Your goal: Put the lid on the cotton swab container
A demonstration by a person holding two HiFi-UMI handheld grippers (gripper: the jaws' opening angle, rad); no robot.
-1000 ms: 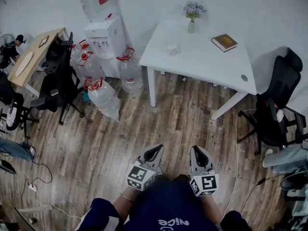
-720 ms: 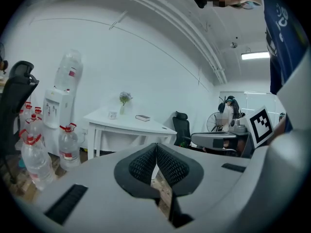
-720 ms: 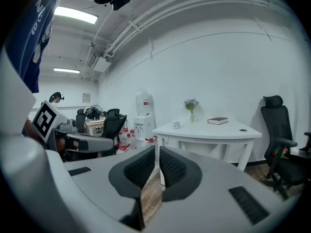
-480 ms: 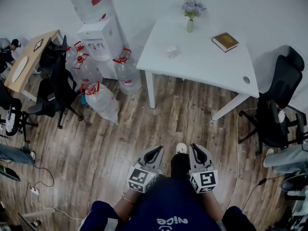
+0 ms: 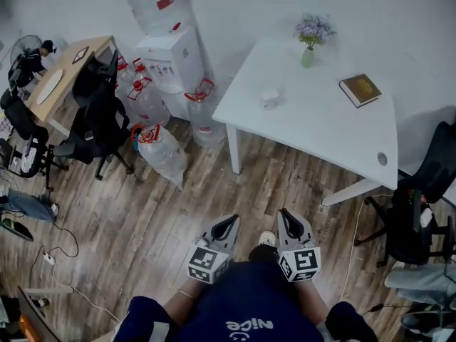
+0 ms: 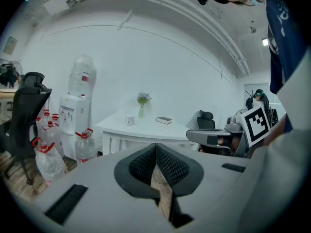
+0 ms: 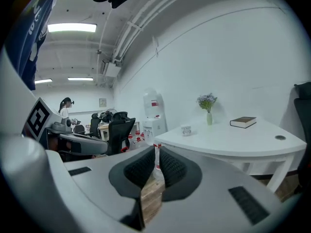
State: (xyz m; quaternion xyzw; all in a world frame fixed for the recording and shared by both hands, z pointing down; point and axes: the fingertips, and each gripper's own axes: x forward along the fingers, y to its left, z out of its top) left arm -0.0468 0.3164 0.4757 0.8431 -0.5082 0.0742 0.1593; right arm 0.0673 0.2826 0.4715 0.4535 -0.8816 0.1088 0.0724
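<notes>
The left gripper (image 6: 156, 147) has its jaws pressed together on nothing. The right gripper (image 7: 156, 150) is empty too, with its jaws drawn in to a thin slit. Both hang low before the person, over the wooden floor (image 5: 185, 212). The cotton swab container (image 5: 269, 98) stands well ahead on the white table (image 5: 320, 130), apart from the vase (image 5: 308, 52) and the book (image 5: 360, 90)

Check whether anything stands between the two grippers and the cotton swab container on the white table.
Nothing visible does. Only wood floor lies between the left gripper, the right gripper and the white table bearing the cotton swab container. Water bottles stand off to the left, an office chair to the right.
</notes>
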